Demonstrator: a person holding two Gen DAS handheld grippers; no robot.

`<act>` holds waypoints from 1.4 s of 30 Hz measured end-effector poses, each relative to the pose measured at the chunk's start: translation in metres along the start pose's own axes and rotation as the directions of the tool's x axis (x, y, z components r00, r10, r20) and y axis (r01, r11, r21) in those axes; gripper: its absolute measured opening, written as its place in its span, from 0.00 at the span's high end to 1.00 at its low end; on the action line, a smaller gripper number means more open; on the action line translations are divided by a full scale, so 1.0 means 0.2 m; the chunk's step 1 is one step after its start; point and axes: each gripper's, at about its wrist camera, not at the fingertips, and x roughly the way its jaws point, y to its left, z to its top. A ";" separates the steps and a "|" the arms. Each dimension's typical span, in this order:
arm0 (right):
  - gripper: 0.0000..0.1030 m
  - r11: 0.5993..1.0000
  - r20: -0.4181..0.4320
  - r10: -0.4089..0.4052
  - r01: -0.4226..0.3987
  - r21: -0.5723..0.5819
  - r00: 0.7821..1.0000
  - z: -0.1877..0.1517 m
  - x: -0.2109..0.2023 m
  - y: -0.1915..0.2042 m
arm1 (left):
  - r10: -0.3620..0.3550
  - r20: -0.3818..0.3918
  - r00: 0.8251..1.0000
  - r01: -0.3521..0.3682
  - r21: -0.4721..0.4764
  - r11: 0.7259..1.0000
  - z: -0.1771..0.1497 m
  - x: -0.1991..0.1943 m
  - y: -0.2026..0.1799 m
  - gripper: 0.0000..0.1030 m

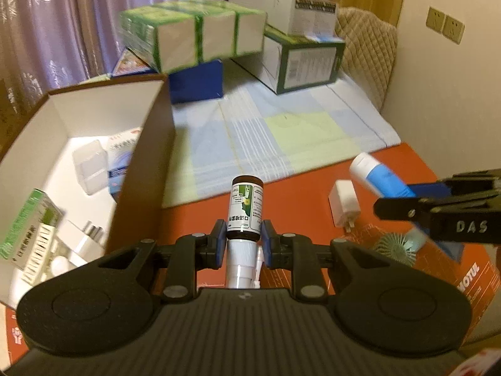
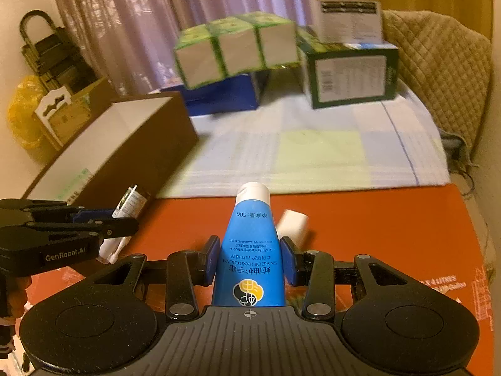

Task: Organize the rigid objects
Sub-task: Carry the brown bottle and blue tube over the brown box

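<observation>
My left gripper (image 1: 243, 238) is shut on a small brown spray bottle (image 1: 245, 210) with a green and white label, held above the red surface just right of the open brown box (image 1: 147, 169). My right gripper (image 2: 250, 258) is shut on a blue hand cream tube (image 2: 250, 250) with a white cap pointing forward. The tube also shows in the left wrist view (image 1: 380, 175), and the bottle in the right wrist view (image 2: 130, 202). A white charger plug (image 1: 344, 205) lies on the red surface between the two grippers.
The brown box holds a clear plastic case (image 1: 89, 167), medicine cartons (image 1: 29, 228) and other small items. Green tissue packs (image 1: 194, 34), a blue box (image 1: 197, 83) and a dark green carton (image 1: 300, 62) stand at the back on a checked cloth (image 1: 281, 138). A pale spiky ball (image 1: 396, 249) lies right.
</observation>
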 end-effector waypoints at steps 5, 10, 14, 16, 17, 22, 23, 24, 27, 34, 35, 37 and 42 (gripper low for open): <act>0.63 0.999 0.013 0.041 -0.040 -0.031 0.999 0.04 0.01 0.13 | 0.019 0.040 0.999 -0.018 -0.020 1.000 0.03 -0.11 0.10 0.81; 0.63 0.994 0.023 0.085 -0.084 -0.064 0.996 0.09 0.03 0.27 | 0.048 0.072 0.996 -0.044 -0.046 0.998 0.06 -0.20 0.22 0.81; 0.63 0.989 0.031 0.124 -0.121 -0.088 0.992 0.13 0.06 0.41 | 0.073 0.093 0.993 -0.067 -0.066 0.996 0.06 -0.27 0.34 0.81; 0.63 0.985 0.033 0.143 -0.139 -0.101 0.989 0.15 0.08 0.48 | 0.089 0.101 0.991 -0.082 -0.076 0.994 0.06 -0.31 0.41 0.81; 0.63 0.983 0.034 0.152 -0.148 -0.106 0.988 0.16 0.09 0.52 | 0.097 0.102 0.990 -0.089 -0.081 0.993 0.06 -0.32 0.44 0.81; 0.63 0.972 0.039 0.200 -0.193 -0.136 0.979 0.21 0.15 0.73 | 0.129 0.107 0.986 -0.118 -0.099 0.988 0.05 -0.37 0.61 0.81; 0.63 0.969 0.040 0.208 -0.200 -0.143 0.977 0.22 0.16 0.77 | 0.133 0.107 0.985 -0.123 -0.102 0.987 0.05 -0.38 0.64 0.81; 0.63 0.967 0.042 0.215 -0.206 -0.148 0.976 0.23 0.17 0.81 | 0.137 0.107 0.985 -0.126 -0.103 0.987 0.05 -0.39 0.67 0.81; 0.63 0.963 0.044 0.226 -0.216 -0.161 0.973 0.26 0.22 0.92 | 0.146 0.106 0.984 -0.135 -0.103 0.986 0.05 -0.40 0.76 0.81; 0.63 0.961 0.036 0.228 -0.219 -0.171 0.973 0.31 0.34 1.09 | 0.141 0.089 0.986 -0.133 -0.095 0.987 0.06 -0.36 0.92 0.81; 0.63 0.961 0.032 0.225 -0.217 -0.172 0.974 0.32 0.35 1.11 | 0.138 0.084 0.987 -0.130 -0.091 0.987 0.06 -0.35 0.93 0.81; 0.63 0.962 0.024 0.220 -0.212 -0.170 0.975 0.32 0.39 1.13 | 0.129 0.072 0.989 -0.122 -0.091 0.988 0.07 -0.33 0.97 0.81; 0.63 0.969 -0.002 0.194 -0.192 -0.158 0.981 0.33 0.49 1.18 | 0.108 0.040 0.993 -0.105 -0.088 0.991 0.06 -0.27 1.04 0.81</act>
